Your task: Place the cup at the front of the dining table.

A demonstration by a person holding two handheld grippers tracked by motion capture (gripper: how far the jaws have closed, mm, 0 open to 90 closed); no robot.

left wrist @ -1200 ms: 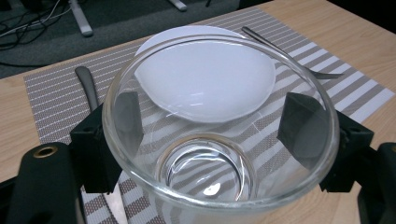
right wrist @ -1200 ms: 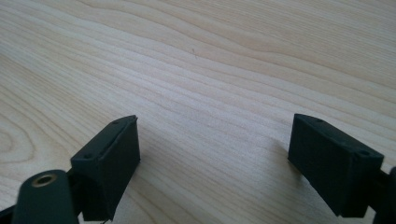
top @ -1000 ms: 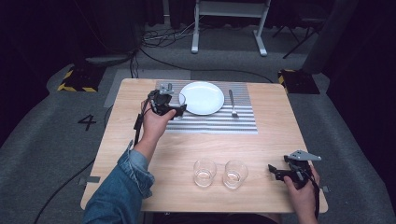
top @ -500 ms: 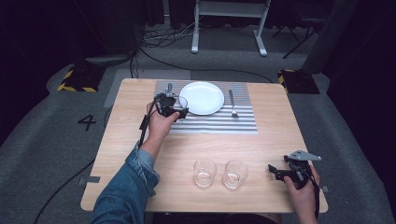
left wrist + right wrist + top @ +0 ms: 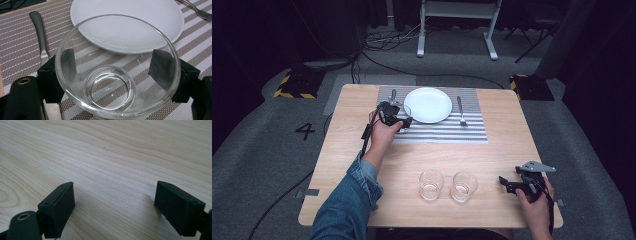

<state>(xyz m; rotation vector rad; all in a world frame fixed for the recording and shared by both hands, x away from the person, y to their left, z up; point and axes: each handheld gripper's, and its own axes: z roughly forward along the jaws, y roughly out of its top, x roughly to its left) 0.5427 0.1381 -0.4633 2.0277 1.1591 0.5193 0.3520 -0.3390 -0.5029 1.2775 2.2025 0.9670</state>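
Observation:
A clear glass tumbler [image 5: 110, 86] sits between the jaws of my left gripper [image 5: 116, 63], which is shut on it. It is over the striped placemat [image 5: 437, 132], just left of the white plate [image 5: 428, 104], and whether it touches the mat I cannot tell. In the high view my left gripper [image 5: 401, 121] is at the mat's left part, beside the knife [image 5: 393, 95]. My right gripper [image 5: 508, 184] rests open near the table's front right, and its jaws [image 5: 115, 205] hold nothing above bare wood.
Two more empty glasses [image 5: 431, 184] [image 5: 463, 186] stand side by side near the front edge of the wooden table [image 5: 492, 155]. A fork [image 5: 460, 111] lies right of the plate. Dark floor with cables and a metal stand lies beyond the far edge.
My left gripper with the glass has shifted slightly right and toward me along the mat's left side. The right gripper has stayed put.

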